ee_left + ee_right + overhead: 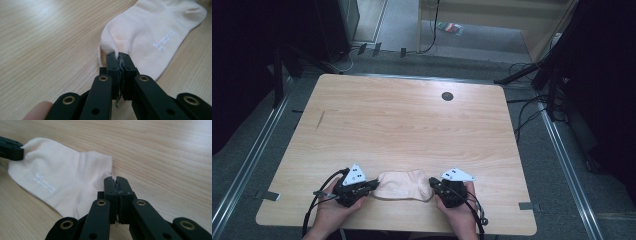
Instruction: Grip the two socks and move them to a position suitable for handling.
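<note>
A pale pink sock [404, 185] lies flat near the table's front edge, with small white lettering on its side [163, 43]. My left gripper [373, 184] is shut on the sock's left end; in the left gripper view the fabric [150, 32] is drawn up into the closed jaws of the left gripper [119, 55]. My right gripper [432, 182] is shut on the opposite end, where the sock's edge [57, 175] is pinched between the tips of the right gripper [115, 179]. The left gripper [11, 149] also appears at the sock's far end in the right gripper view.
The wooden table [412, 125] has a dark round cable hole [447, 96] at the back right. Both hands rest at the front edge. Cables and dark stands stand on the floor around the table.
</note>
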`<act>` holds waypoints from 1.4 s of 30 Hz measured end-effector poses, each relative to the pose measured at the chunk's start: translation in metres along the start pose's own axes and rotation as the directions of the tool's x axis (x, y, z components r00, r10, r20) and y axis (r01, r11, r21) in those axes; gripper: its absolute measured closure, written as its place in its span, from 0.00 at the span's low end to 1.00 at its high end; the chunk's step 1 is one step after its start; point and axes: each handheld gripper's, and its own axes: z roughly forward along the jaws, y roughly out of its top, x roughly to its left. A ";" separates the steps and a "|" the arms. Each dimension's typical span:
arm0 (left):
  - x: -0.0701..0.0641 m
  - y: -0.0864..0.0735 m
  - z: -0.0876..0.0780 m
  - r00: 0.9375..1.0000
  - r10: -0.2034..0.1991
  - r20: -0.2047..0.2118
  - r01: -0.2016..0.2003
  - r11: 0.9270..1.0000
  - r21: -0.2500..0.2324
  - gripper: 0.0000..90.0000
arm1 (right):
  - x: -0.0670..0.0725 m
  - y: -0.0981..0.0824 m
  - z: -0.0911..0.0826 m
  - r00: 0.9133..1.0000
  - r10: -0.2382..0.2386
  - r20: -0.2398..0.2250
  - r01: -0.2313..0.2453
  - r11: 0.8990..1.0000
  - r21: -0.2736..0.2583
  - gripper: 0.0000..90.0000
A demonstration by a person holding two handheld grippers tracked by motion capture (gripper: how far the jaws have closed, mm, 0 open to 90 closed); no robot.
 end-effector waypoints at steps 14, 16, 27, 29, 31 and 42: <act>0.007 -0.005 0.003 0.999 -0.049 0.003 0.049 0.999 -0.016 0.98 | 0.000 -0.003 0.005 1.000 -0.010 0.019 0.010 1.000 0.017 0.98; 0.006 -0.006 0.004 0.999 -0.046 0.005 0.046 0.999 -0.026 0.94 | 0.001 -0.004 0.005 1.000 -0.004 0.016 0.004 1.000 0.014 0.98; 0.013 -0.007 -0.009 0.993 -0.110 0.034 0.114 0.980 -0.165 0.56 | -0.001 -0.004 0.004 0.999 0.022 -0.033 -0.024 0.998 -0.051 0.65; 0.016 -0.008 -0.011 0.991 -0.131 0.041 0.136 0.974 -0.181 0.51 | -0.002 -0.004 0.003 0.999 0.028 -0.034 -0.030 0.998 -0.061 0.61; 0.019 -0.008 -0.012 0.987 -0.150 0.054 0.158 0.967 -0.200 0.48 | -0.003 -0.003 0.003 0.999 0.031 -0.032 -0.033 0.997 -0.071 0.56; 0.029 -0.010 -0.018 0.982 -0.186 0.032 0.188 0.951 -0.247 0.15 | 0.000 0.005 -0.006 1.000 0.000 -0.015 -0.002 0.987 -0.159 0.17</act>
